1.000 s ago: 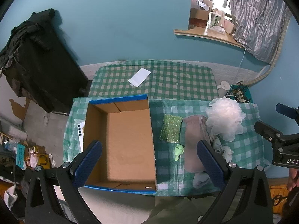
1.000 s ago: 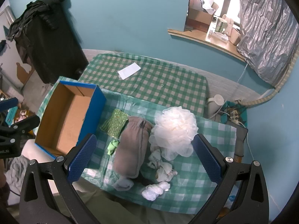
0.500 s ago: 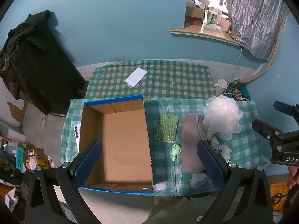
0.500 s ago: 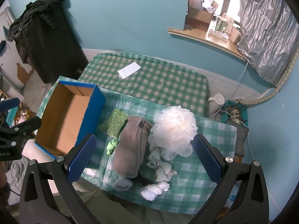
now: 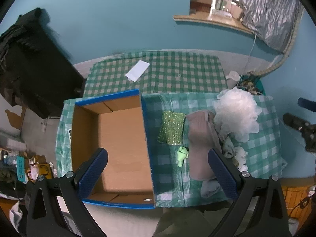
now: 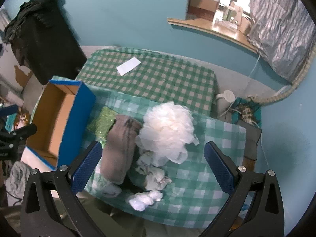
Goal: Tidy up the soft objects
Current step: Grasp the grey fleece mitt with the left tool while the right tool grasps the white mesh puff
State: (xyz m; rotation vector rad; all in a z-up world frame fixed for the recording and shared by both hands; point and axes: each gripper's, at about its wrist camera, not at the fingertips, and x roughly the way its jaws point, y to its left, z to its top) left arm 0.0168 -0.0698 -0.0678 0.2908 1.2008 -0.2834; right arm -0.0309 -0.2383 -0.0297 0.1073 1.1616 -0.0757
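White mesh sponge (image 6: 167, 130) looks feather-light and squashy, so bite deep into its middle; right gripper (image 6: 153, 166) and left gripper (image 5: 158, 169) hover wide open, empty.

Legible text: none that I can read in either wrist view. A teal tag (image 5: 20, 169) on the floor at the left edge carries dark marks too small to make out. The white card (image 6: 128, 66) on the checked tablecloth (image 6: 167, 79) shows a blank face.
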